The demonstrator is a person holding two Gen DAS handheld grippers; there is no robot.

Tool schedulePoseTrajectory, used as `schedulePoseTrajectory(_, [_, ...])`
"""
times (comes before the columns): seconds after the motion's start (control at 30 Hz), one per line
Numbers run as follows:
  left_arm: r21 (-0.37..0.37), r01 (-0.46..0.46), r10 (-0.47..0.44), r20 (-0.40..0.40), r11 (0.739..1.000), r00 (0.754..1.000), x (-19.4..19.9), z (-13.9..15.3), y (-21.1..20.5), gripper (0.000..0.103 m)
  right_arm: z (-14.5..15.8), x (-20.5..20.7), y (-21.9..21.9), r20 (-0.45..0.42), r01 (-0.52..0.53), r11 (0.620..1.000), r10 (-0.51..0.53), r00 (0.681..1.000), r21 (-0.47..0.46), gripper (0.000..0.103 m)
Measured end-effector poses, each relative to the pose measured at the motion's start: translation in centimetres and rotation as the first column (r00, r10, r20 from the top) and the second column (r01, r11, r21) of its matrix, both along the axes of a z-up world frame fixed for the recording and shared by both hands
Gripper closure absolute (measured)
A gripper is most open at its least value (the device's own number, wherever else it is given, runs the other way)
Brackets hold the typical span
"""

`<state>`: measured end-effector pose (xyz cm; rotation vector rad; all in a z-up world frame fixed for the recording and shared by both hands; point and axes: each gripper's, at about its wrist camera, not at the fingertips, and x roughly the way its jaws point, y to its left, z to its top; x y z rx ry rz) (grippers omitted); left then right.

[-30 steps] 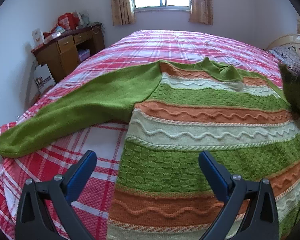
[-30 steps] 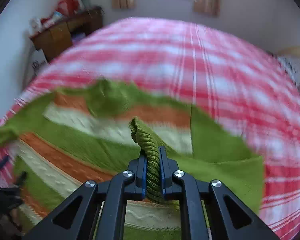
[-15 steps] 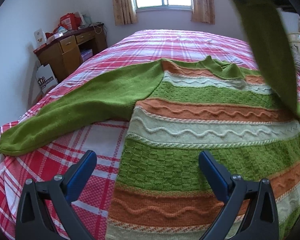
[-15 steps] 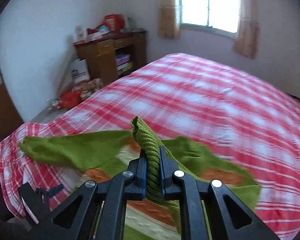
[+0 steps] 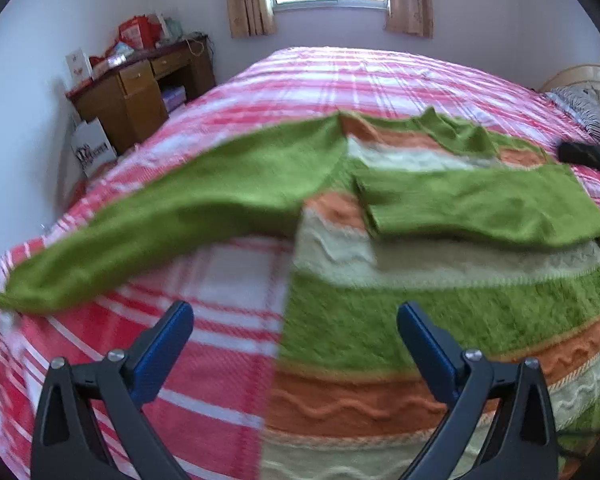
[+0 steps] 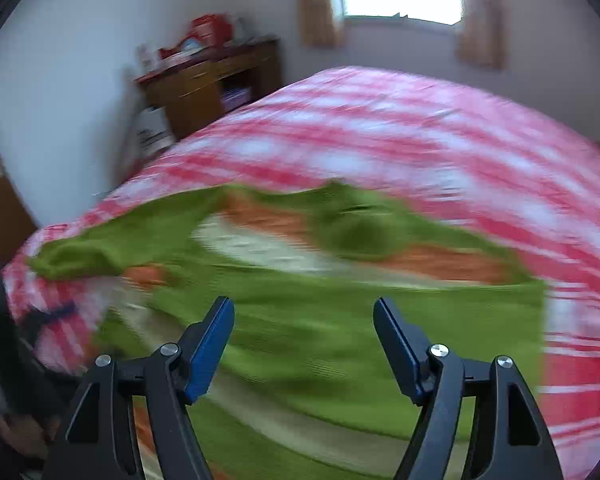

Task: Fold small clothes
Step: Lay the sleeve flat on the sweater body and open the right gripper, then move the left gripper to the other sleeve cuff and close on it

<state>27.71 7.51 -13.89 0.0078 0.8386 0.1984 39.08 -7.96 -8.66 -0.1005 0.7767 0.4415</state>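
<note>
A green, orange and cream striped knit sweater (image 5: 420, 312) lies flat on the bed. Its right sleeve (image 5: 484, 204) is folded across the chest. Its left sleeve (image 5: 172, 216) stretches out to the bed's left edge. My left gripper (image 5: 296, 340) is open and empty above the sweater's lower left side. My right gripper (image 6: 304, 340) is open and empty above the folded green sleeve (image 6: 340, 320). The right wrist view is blurred by motion.
The bed has a red and white plaid cover (image 5: 360, 76). A wooden desk (image 5: 140, 96) with clutter stands at the left wall, a white bag (image 5: 92, 148) beside it. A pillow (image 5: 588, 108) lies at the far right. A dark object (image 5: 588, 156) lies near it.
My right gripper carried the right sleeve over the sweater, laid it across the chest and opened, letting the cuff go. My left gripper stayed open and shifted slightly.
</note>
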Motion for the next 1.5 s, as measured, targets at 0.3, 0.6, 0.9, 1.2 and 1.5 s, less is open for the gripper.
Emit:
schedulePoseTrajectory(0.3, [0.005, -0.028, 0.028, 0.001, 1.000, 1.000, 6.6, 1.4, -1.6, 0.000, -4.3, 0.5, -9.6, -0.054, 0.168, 0.980, -0.175, 0.983, -0.109, 0.054])
schedulePoseTrajectory(0.6, [0.056, -0.060, 0.062, -0.051, 0.997, 0.997, 6.7, -2.3, -2.8, 0.000, -3.9, -2.0, -10.5, -0.008, 0.171, 0.977, -0.173, 0.985, -0.129, 0.054])
schedulePoseTrajectory(0.9, [-0.017, -0.091, 0.090, -0.044, 0.996, 0.995, 5.9, -2.5, -1.2, 0.000, -6.9, -1.3, -6.0, -0.044, 0.161, 0.977, -0.169, 0.985, -0.139, 0.050])
schedulePoseTrajectory(1.2, [-0.042, -0.127, 0.126, -0.035, 0.991, 0.991, 4.5, -2.3, 0.2, 0.000, -7.0, -2.4, -5.9, -0.017, 0.184, 0.978, -0.186, 0.982, -0.101, 0.045])
schedulePoseTrajectory(1.5, [-0.010, -0.156, 0.156, -0.047, 0.988, 0.987, 0.1, -1.8, 4.1, 0.000, -7.0, -2.7, -6.1, -0.004, 0.199, 0.974, -0.200, 0.980, -0.110, 0.039])
